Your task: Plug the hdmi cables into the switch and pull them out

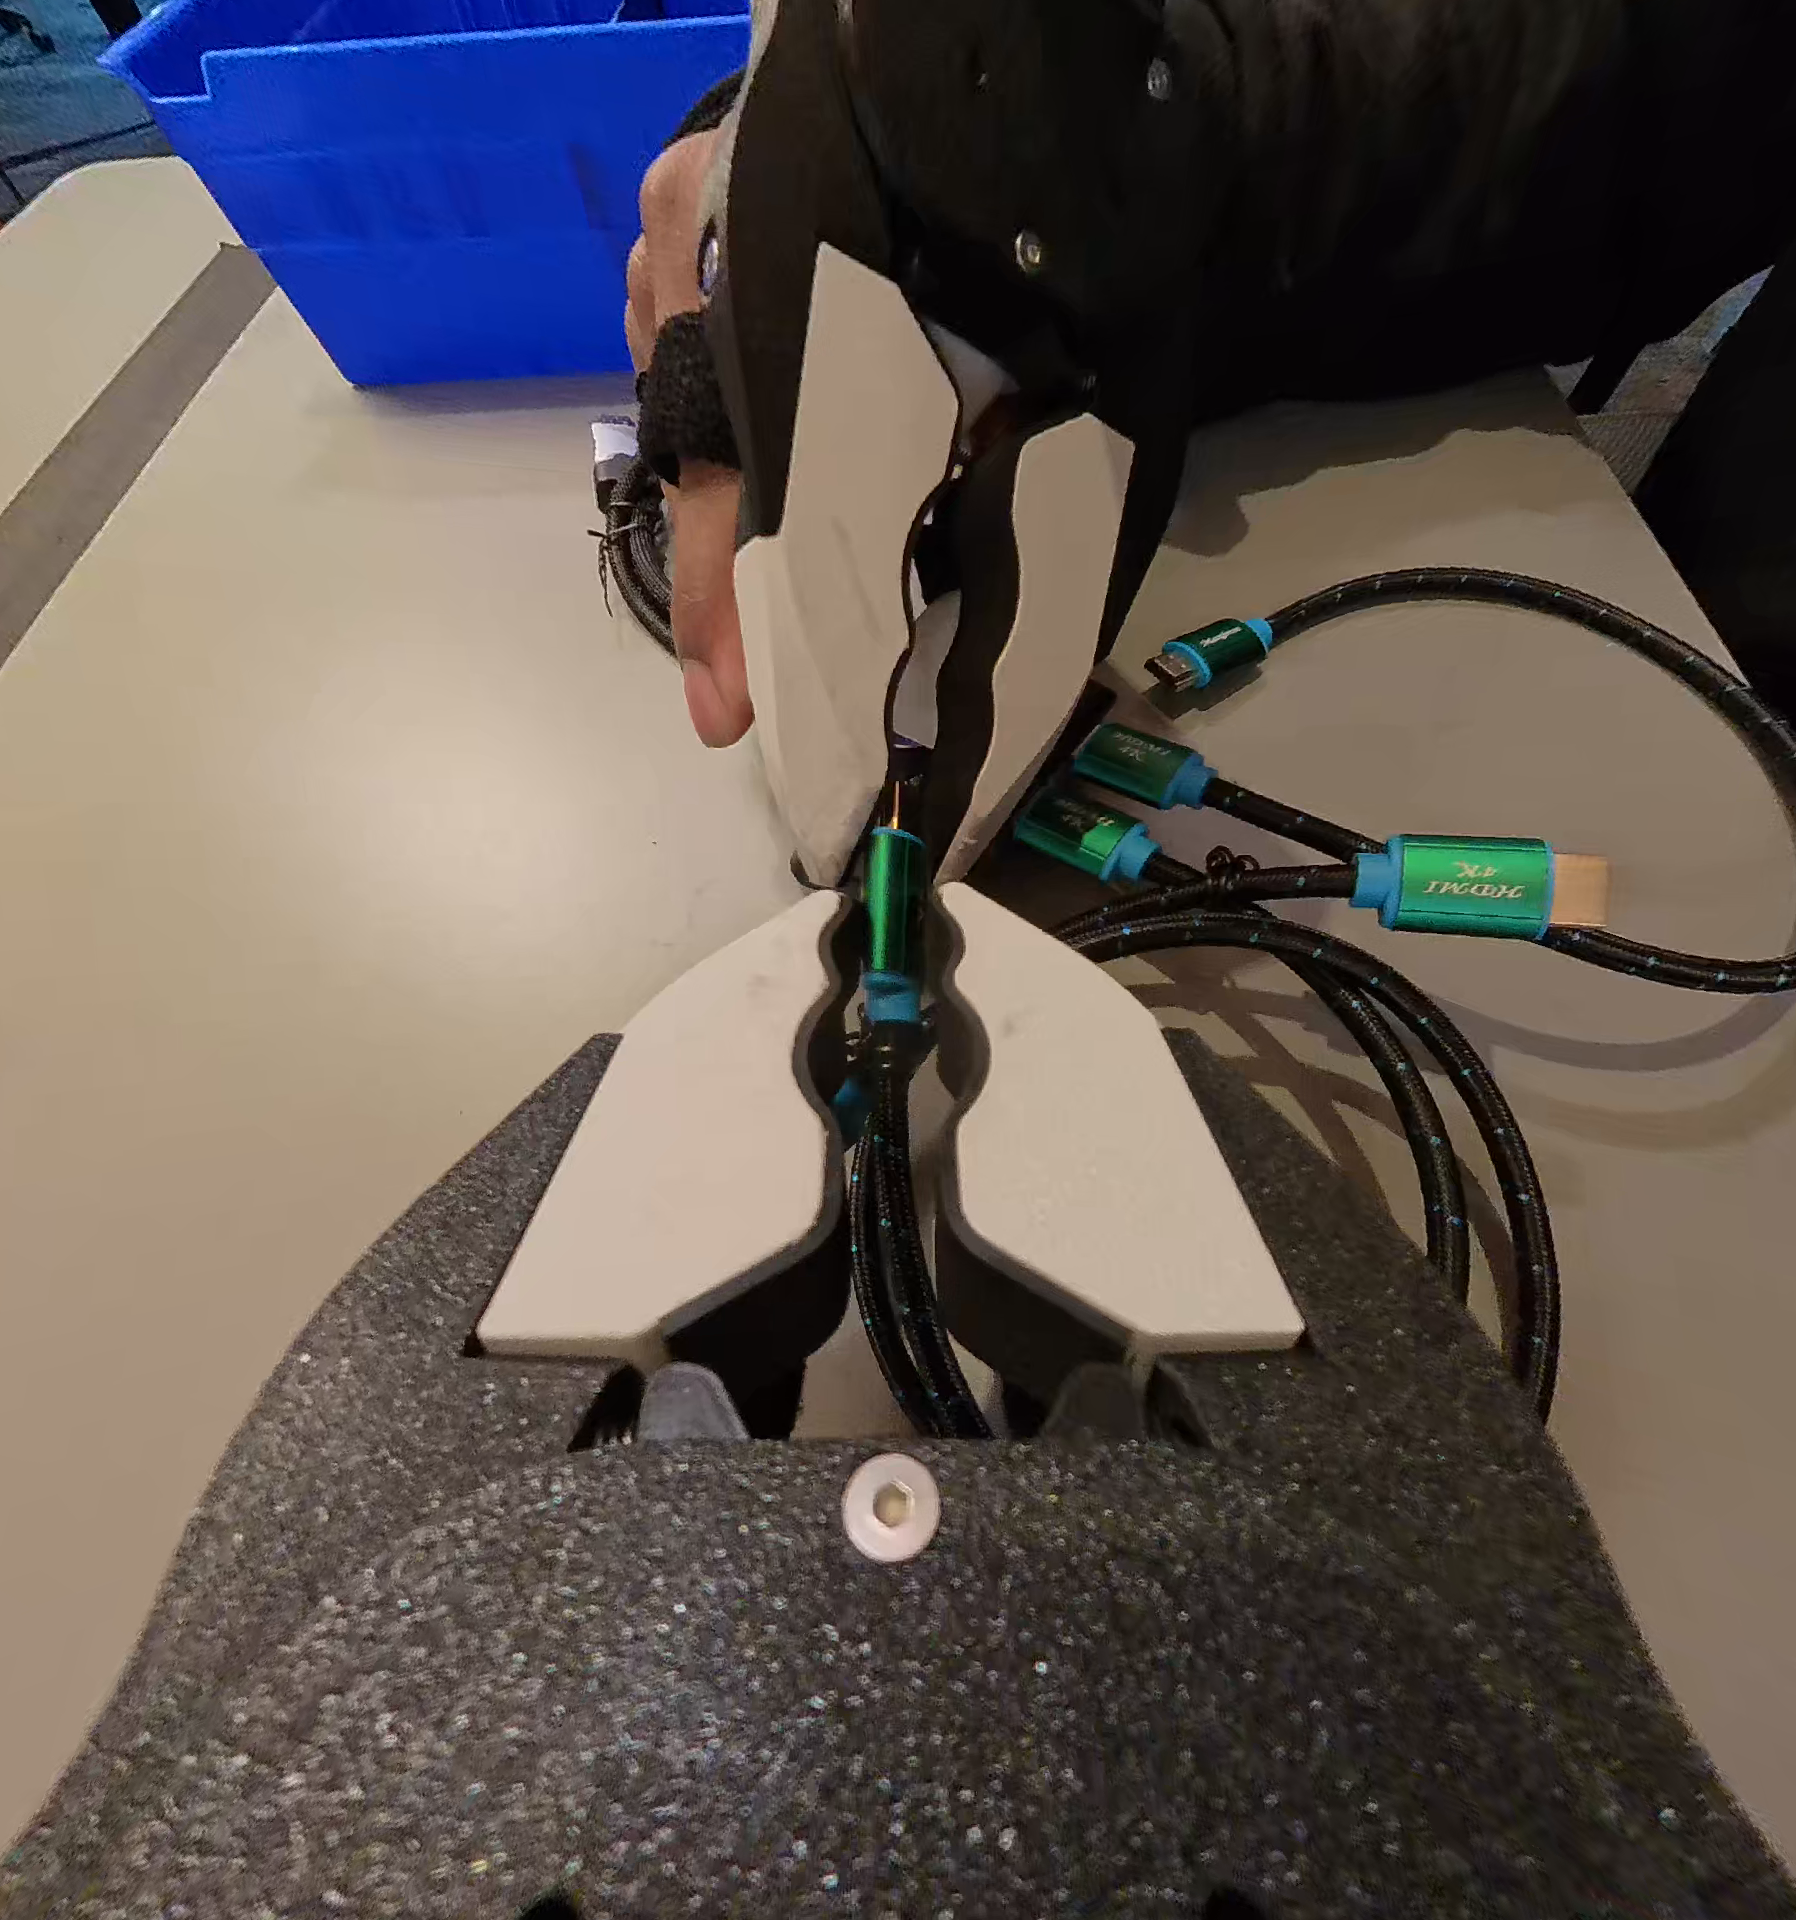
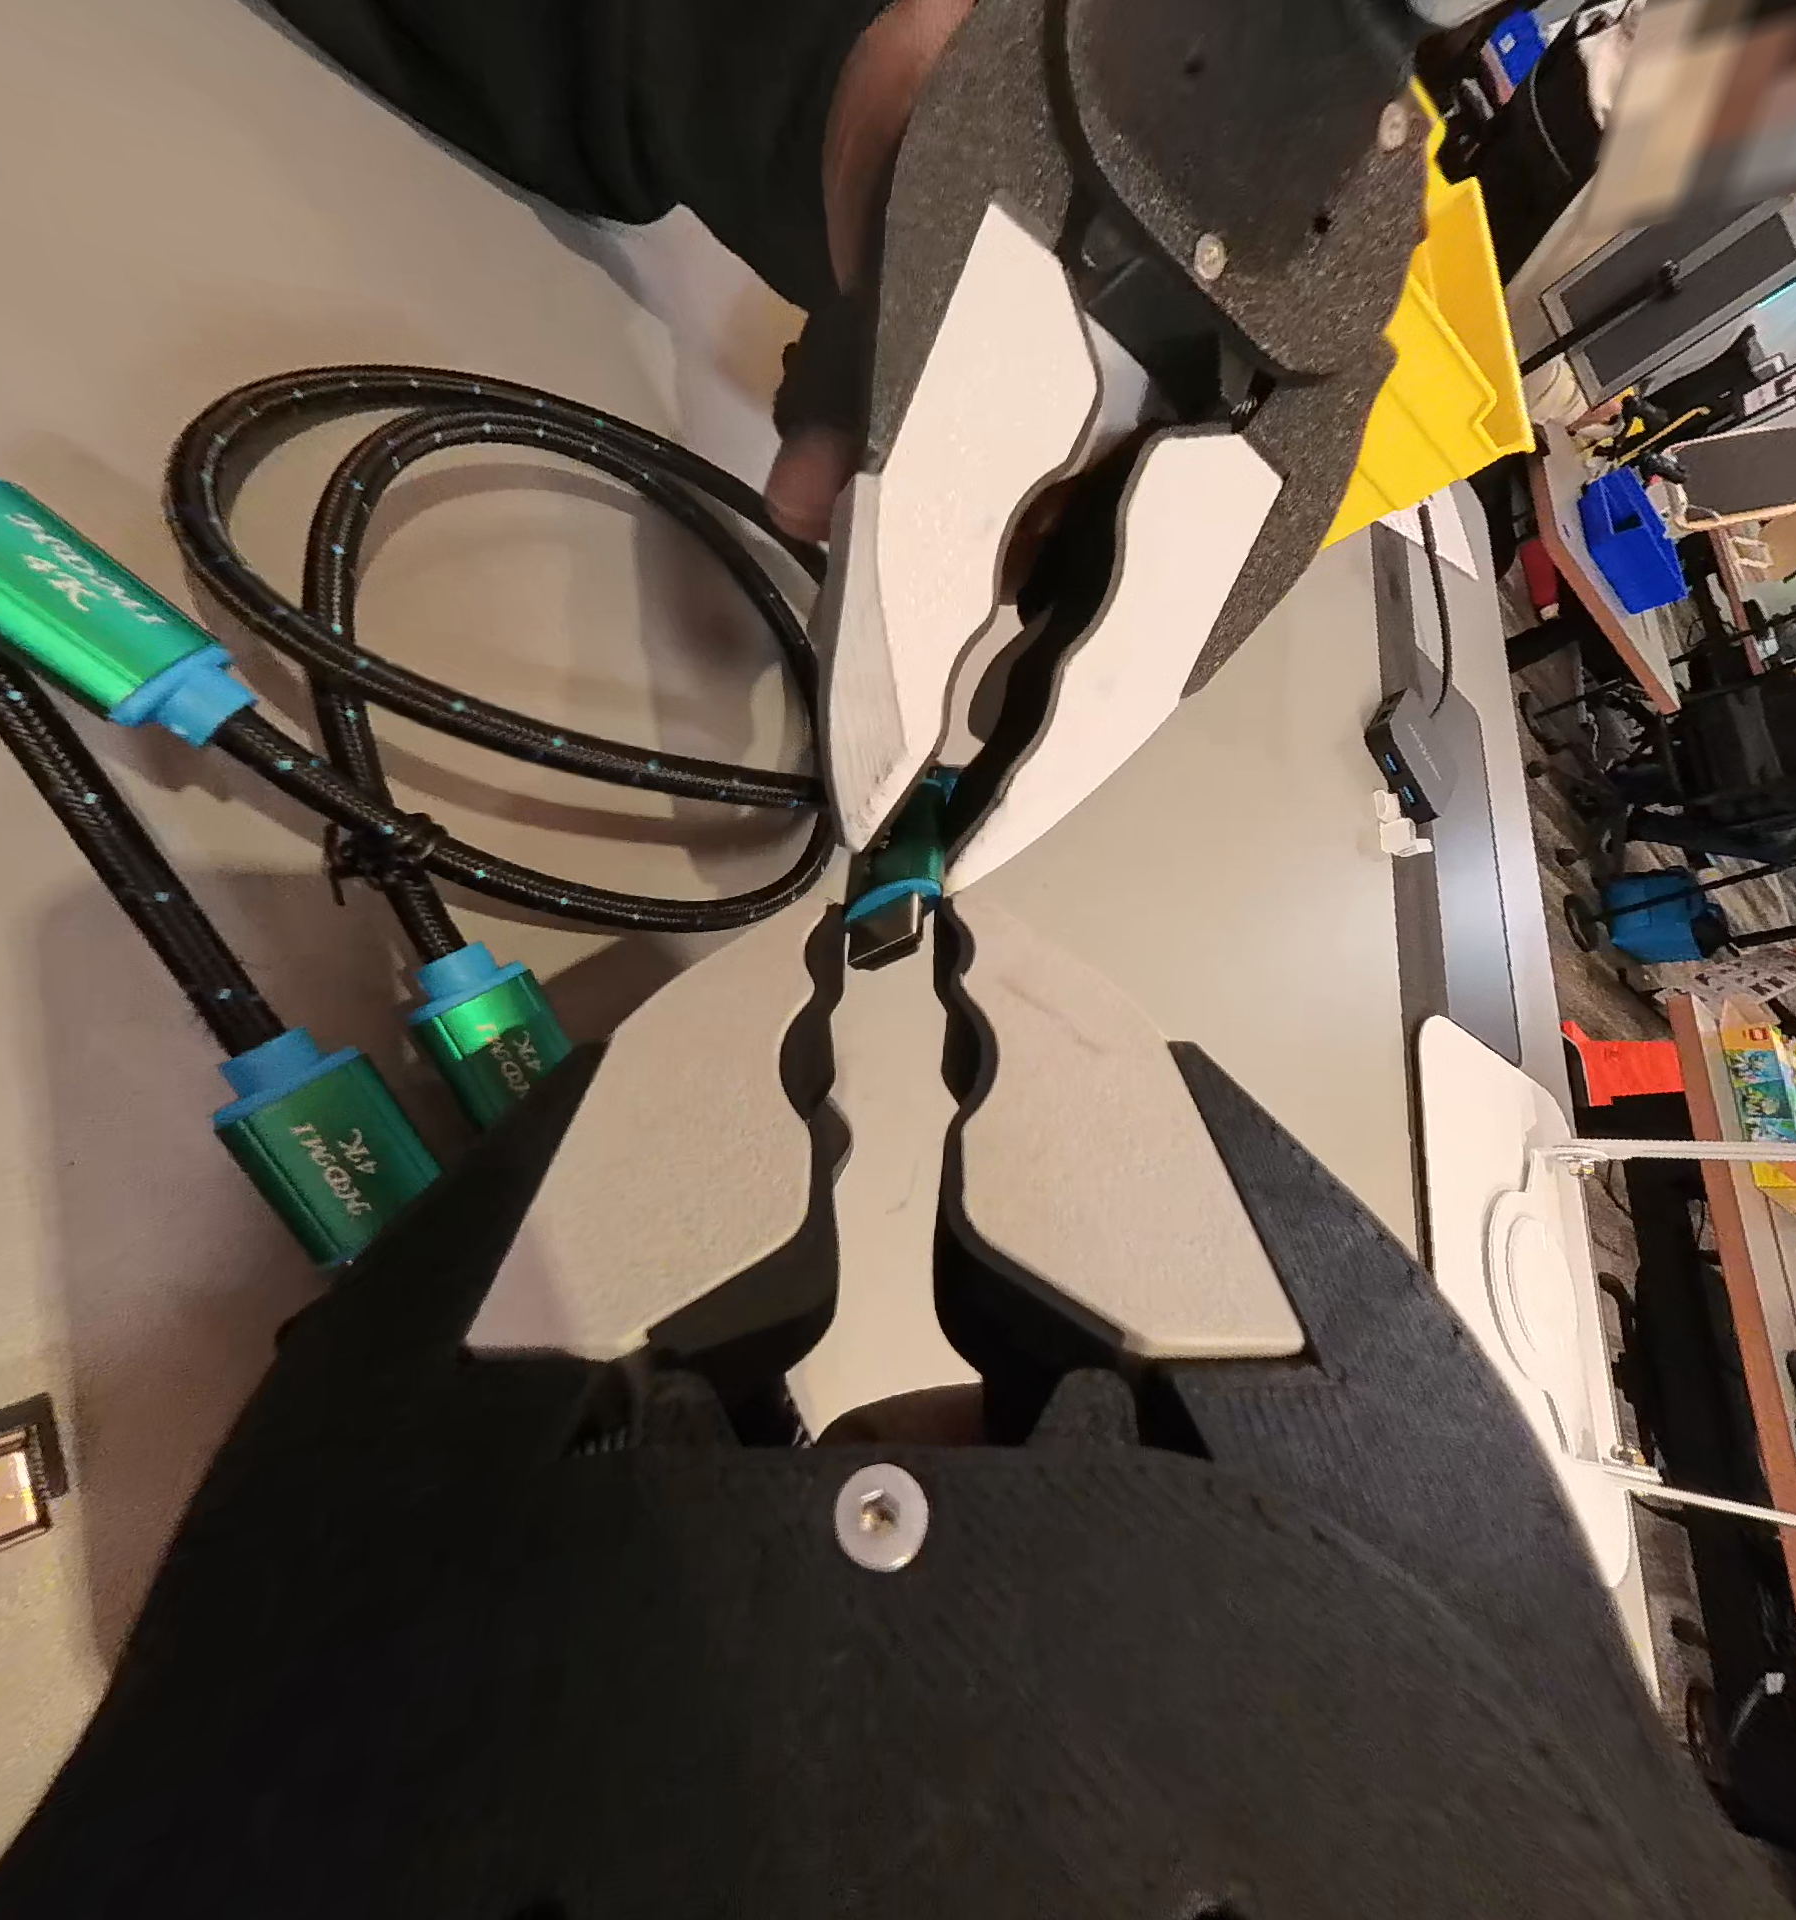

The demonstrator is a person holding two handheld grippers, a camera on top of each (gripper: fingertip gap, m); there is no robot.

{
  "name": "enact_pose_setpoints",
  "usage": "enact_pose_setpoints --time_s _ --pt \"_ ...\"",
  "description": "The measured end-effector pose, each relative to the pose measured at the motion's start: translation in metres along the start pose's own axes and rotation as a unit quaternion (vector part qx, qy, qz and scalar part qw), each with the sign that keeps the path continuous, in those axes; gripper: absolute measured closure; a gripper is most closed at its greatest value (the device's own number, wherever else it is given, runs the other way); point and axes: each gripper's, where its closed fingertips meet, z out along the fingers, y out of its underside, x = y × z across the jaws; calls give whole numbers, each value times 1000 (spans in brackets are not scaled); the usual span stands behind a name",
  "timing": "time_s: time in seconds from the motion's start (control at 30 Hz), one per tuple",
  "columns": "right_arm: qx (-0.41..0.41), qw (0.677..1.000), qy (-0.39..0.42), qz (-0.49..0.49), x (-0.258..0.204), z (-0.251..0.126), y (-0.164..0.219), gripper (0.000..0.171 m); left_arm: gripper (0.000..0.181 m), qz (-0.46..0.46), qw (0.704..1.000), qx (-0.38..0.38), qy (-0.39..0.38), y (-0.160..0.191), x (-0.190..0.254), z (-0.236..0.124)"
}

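Note:
My left gripper [image 1: 892, 904] is shut on a green HDMI plug [image 1: 889, 925]; its braided cable runs back between the fingers. The plug's metal tip points into the fingertips of my right gripper [image 2: 883, 925], which comes down from above in the left wrist view [image 1: 878, 857]. The right jaws stand a narrow gap apart with nothing gripped; the plug tip [image 2: 883, 943] lies between them. The switch is mostly hidden under the right gripper; a dark edge [image 1: 1086, 717] shows. Two more green plugs [image 1: 1133, 764] [image 1: 1081, 831] sit in it. A loose plug [image 1: 1465, 883] lies to the right.
A blue bin [image 1: 437, 187] stands at the table's far side, with another coiled cable [image 1: 624, 520] near it. A small plug [image 1: 1211, 649] lies loose. A yellow bin [image 2: 1445, 343], a grey hub [image 2: 1424, 727] and a white board [image 2: 1517, 1247] sit near the table edge. The grippers are tip to tip, or close to it.

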Motion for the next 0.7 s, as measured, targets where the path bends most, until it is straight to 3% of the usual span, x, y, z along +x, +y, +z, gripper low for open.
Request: enact_pose_setpoints --time_s 0.33,0.7 --pt "6 1000 0 1 1 -3 0 156 168 -6 1000 -26 -5 10 -2 5" --pt "9 999 -28 44 1 -9 -2 162 169 61 997 -44 -27 5 -1 -1"
